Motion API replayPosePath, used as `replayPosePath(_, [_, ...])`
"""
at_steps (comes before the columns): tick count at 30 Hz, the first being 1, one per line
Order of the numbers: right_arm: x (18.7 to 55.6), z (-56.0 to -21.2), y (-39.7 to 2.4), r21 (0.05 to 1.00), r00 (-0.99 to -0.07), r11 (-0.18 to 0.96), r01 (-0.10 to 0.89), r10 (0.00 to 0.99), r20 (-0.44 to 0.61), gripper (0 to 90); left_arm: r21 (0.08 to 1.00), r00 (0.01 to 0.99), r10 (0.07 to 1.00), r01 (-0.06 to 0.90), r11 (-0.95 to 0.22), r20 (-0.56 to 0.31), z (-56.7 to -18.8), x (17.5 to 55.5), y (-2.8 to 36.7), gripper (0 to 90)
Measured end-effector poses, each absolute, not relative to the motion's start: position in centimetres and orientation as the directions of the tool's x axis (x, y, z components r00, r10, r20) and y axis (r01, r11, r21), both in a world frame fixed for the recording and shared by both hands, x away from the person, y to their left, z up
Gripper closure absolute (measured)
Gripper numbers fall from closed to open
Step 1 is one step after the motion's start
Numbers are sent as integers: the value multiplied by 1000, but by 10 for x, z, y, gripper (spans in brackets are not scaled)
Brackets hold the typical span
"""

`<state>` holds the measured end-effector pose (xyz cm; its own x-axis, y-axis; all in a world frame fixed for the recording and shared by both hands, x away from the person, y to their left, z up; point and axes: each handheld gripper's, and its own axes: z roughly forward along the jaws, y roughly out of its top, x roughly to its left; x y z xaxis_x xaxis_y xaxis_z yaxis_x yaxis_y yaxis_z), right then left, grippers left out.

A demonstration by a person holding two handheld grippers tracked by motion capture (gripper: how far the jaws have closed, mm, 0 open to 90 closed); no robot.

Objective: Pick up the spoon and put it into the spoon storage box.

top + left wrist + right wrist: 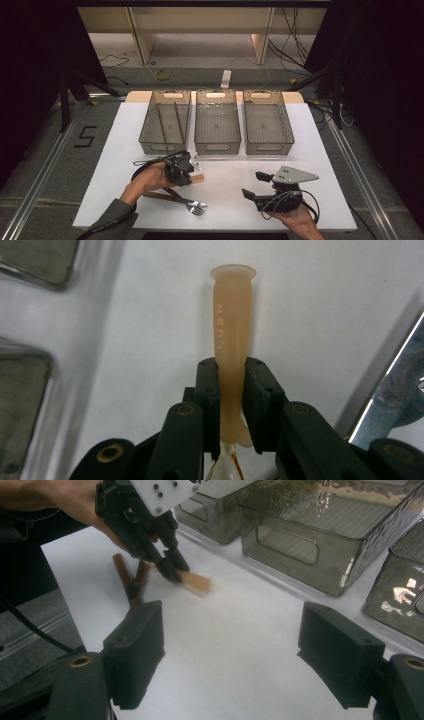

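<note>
The left claw (192, 172) is black, with blocky pads and brass-ringed pivots on its arms; a white plate with dark screws sits on top, and a black cable loops from it. The right claw (251, 185) is black too, with two square pads, brass-ringed pivots, a grey three-cornered plate (294, 174) with small holes, and looped black cables. The left forearm wears a dark grey sleeve (112, 220).

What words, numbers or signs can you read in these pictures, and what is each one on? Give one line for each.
"LUSN": raised letters along the tan handle clamped between the left gripper jaws, read in the left gripper view.
"5": black figure marked on the grey floor left of the table, in the high view.
No other text is legible.
</note>
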<state>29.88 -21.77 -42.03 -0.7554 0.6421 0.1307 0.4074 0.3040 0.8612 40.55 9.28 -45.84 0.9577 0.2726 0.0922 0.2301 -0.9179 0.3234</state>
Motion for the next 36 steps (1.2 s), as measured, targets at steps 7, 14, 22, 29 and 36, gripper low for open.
replayPosePath(7, [299, -420, -218, 862, -753, 303, 407, 645, 130, 269, 448, 923, 371, 290, -846, 103, -443, 409, 98, 775])
replayPosePath(14, [299, -421, -217, 864, -755, 302, 404, 643, 128, 268, 564, 882, 470, 372, -737, 32, -425, 414, 107, 775])
replayPosePath(22, [299, -420, -219, 870, -751, 291, 398, 648, 127, 268, 678, 846, 530, 428, -597, -67, -410, 414, 112, 775])
replayPosePath(29, [299, -421, -218, 869, -749, 288, 402, 649, 131, 268, 730, 807, 580, 463, -502, -113, -402, 420, 119, 775])
replayPosePath(36, [299, -421, -218, 869, -747, 287, 403, 652, 131, 268, 772, 785, 603, 467, -431, -139, -388, 428, 118, 775])
